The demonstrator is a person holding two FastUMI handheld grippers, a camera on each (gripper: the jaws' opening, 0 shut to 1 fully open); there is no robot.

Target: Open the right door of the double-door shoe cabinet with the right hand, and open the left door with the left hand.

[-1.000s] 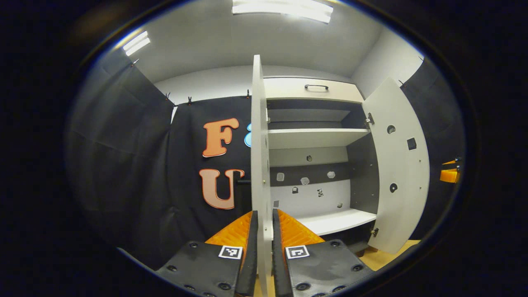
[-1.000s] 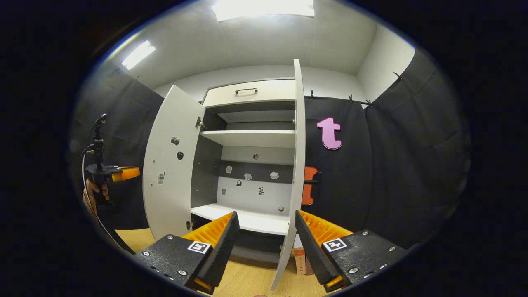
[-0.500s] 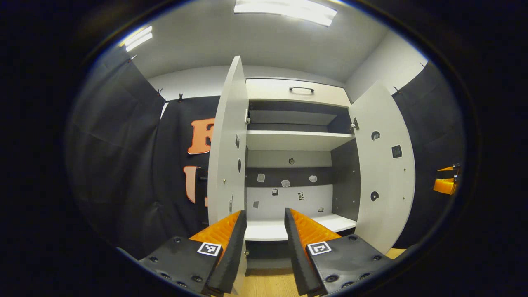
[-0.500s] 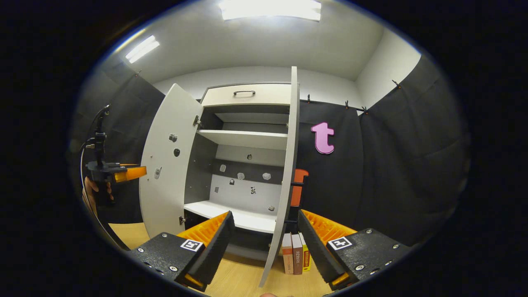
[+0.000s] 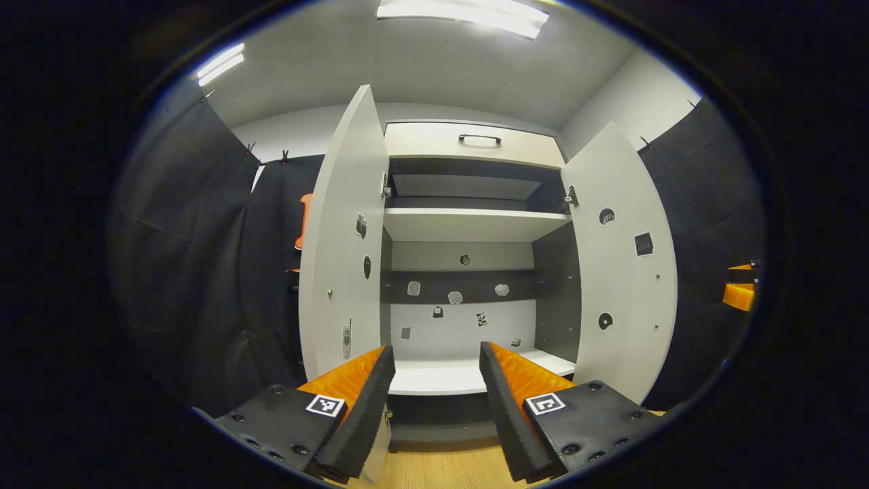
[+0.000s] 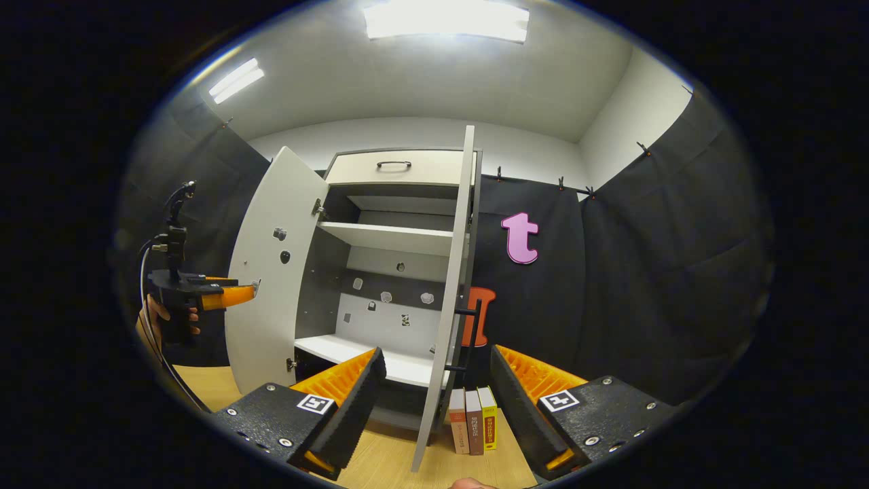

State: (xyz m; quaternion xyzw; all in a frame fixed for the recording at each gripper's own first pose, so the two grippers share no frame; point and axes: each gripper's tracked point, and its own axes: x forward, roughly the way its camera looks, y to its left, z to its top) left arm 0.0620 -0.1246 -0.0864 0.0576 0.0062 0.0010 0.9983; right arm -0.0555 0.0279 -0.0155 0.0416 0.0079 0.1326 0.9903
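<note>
The white shoe cabinet (image 5: pixel 468 224) stands with both doors swung wide. In the left gripper view its left door (image 5: pixel 343 238) and right door (image 5: pixel 621 265) frame bare shelves. My left gripper (image 5: pixel 436 348) is open and holds nothing, a short way in front of the cabinet. In the right gripper view the right door (image 6: pixel 451 292) is edge-on, its black handle (image 6: pixel 468 339) on the far side. My right gripper (image 6: pixel 438 351) is open, clear of that door. A hand holds the left gripper (image 6: pixel 251 291) beside the left door (image 6: pixel 271 272).
A closed drawer with a black handle (image 5: pixel 479 139) tops the cabinet. Three books (image 6: pixel 474 428) stand on the wooden floor (image 6: pixel 394 462) beside the right door's foot. Black cloth walls (image 6: pixel 645 285) close in on both sides. The right gripper (image 5: pixel 736 293) shows at the far right.
My left gripper was shut on the left door's edge; it has let go, opened and drawn back, and the door swung wider. The right gripper pulled back from the right door.
</note>
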